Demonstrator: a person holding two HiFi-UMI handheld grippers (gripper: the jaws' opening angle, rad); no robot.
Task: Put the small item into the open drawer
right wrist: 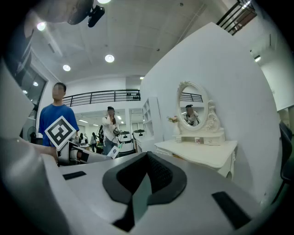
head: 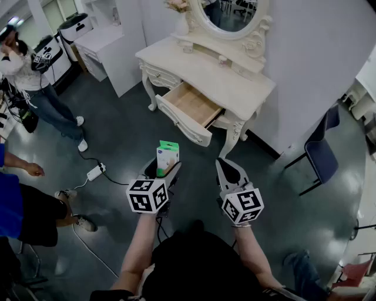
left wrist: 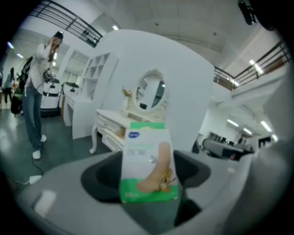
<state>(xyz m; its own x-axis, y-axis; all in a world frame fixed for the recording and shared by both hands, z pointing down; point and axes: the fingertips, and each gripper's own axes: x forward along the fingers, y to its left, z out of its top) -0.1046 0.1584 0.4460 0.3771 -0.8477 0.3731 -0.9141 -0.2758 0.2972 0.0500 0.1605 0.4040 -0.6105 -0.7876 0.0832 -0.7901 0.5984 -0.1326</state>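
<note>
Fingers of the left gripper (head: 163, 169) stand wide and clamp a small box (head: 168, 157), white with green bands and a picture of a foot on its front. The small box stands upright between the fingers, in the air above the dark floor (head: 126, 144), and well short of the open drawer (head: 189, 104). In the left gripper view the small box (left wrist: 148, 160) fills the middle, with the drawer (left wrist: 117, 134) far behind it.

The right gripper (head: 227, 171) is held just beside the left one, at about the same height. Its fingers are pressed together with nothing between them, as the right gripper view shows (right wrist: 140, 186).

The drawer is pulled out from the front of an ornate white vanity (head: 154, 75) and shows a bare wooden inside. The vanity's surface (head: 217, 76) carries an oval mirror (head: 232, 14) in a carved frame.

At the far left a person in jeans (head: 35, 88) stands apart, and another person in blue (head: 12, 200) is at the frame's edge. A white power strip (head: 94, 172) lies on the floor. A dark chair (head: 320, 153) stands to the right of the vanity.
</note>
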